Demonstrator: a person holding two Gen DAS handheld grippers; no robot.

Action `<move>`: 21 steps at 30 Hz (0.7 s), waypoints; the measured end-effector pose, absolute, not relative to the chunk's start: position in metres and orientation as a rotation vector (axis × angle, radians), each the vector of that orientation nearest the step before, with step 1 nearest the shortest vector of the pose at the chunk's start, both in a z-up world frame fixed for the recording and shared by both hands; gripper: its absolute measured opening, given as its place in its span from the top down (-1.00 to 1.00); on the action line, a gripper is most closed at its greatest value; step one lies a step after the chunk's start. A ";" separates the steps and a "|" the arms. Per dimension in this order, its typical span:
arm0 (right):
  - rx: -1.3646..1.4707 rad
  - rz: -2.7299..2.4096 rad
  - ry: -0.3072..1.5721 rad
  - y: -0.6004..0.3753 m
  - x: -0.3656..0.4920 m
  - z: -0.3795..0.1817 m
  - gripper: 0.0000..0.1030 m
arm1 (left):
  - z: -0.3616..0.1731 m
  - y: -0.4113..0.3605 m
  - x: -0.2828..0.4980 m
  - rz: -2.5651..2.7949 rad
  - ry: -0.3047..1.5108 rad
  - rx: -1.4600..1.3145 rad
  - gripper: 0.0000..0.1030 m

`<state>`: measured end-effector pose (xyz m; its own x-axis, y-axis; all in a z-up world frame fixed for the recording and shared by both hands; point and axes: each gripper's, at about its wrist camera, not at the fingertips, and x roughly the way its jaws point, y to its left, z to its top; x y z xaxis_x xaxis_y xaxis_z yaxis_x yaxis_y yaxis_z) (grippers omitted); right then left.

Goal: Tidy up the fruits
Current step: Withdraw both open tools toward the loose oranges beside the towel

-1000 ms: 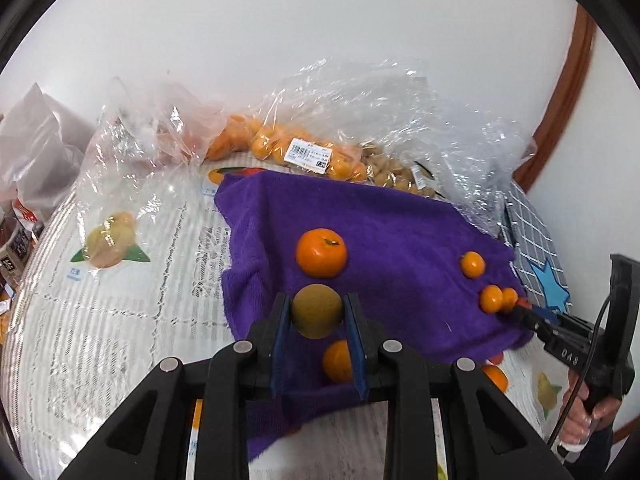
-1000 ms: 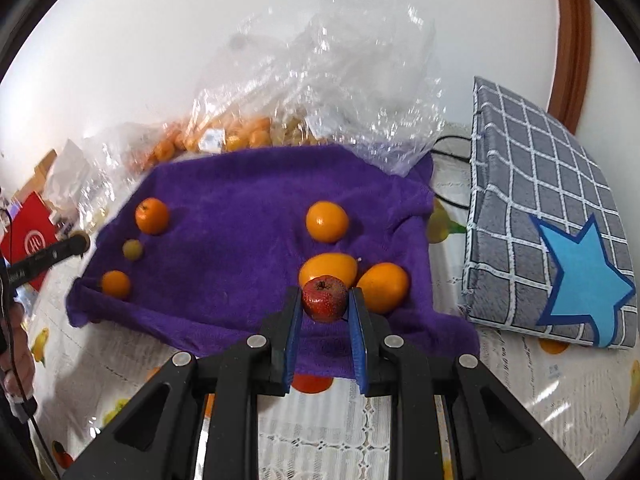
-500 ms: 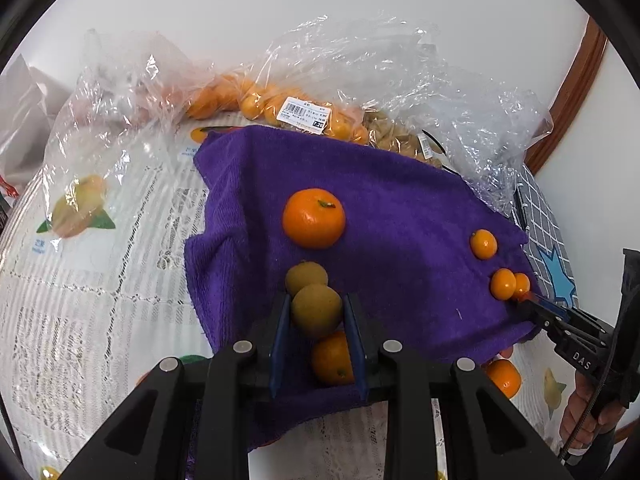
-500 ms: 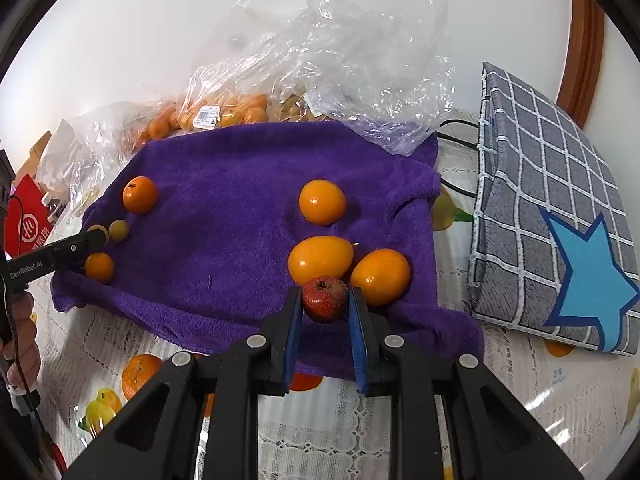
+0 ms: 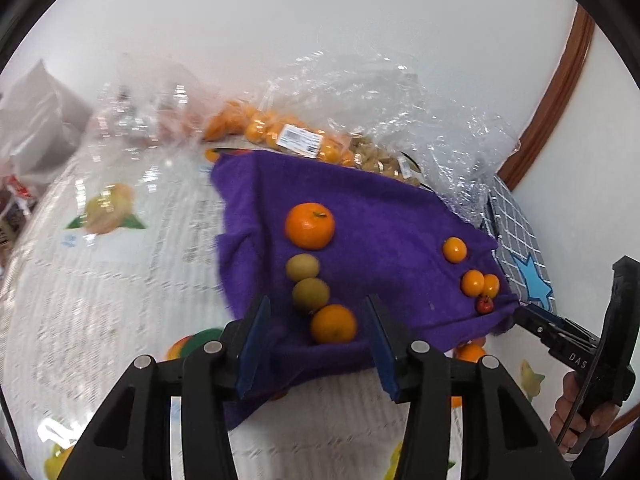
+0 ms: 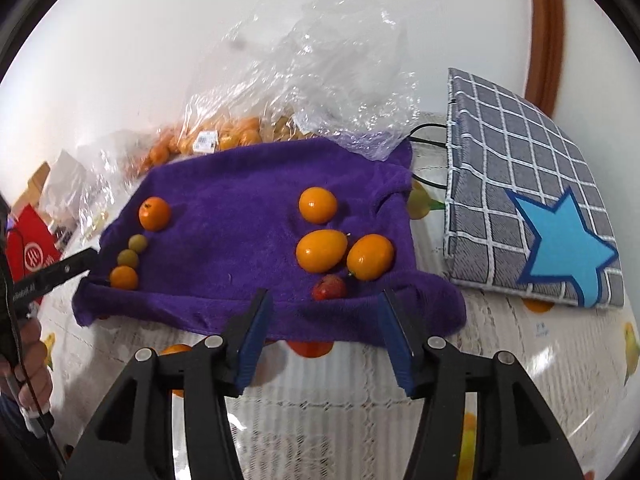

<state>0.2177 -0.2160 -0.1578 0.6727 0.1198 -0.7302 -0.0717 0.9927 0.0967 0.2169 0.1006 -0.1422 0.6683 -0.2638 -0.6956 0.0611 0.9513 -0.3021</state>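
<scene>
A purple towel [image 5: 380,216] [image 6: 240,200] lies on the table. In the left wrist view a line of fruit lies on it: a big orange [image 5: 309,225], two green-brown fruits [image 5: 302,267] [image 5: 310,294] and a small orange [image 5: 333,323]. My left gripper [image 5: 316,340] is open and empty just in front of them. In the right wrist view three oranges [image 6: 318,205] [image 6: 321,250] [image 6: 370,257] and a small red fruit [image 6: 329,288] lie on the towel. My right gripper [image 6: 324,332] is open and empty just in front of the red fruit.
Clear plastic bags [image 5: 320,144] [image 6: 224,136] of oranges and nuts lie behind the towel. A grey checked pad with a blue star [image 6: 532,216] lies to the right. Loose oranges [image 6: 310,347] lie by the towel's near edge. A red box [image 6: 32,256] stands far left.
Both grippers have opened and drawn back. The left one has let go of a green-brown fruit, now in the line; the right one has let go of the red fruit beside the oranges.
</scene>
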 end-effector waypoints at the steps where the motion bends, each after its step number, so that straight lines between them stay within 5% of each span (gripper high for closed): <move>1: 0.065 0.105 0.821 -0.216 0.215 -0.158 -0.05 | -0.141 0.105 0.212 -0.174 0.817 -0.260 0.10; 21: -0.011 0.244 0.914 -0.161 0.180 -0.197 0.14 | -0.153 0.139 0.167 -0.131 0.848 -0.274 0.11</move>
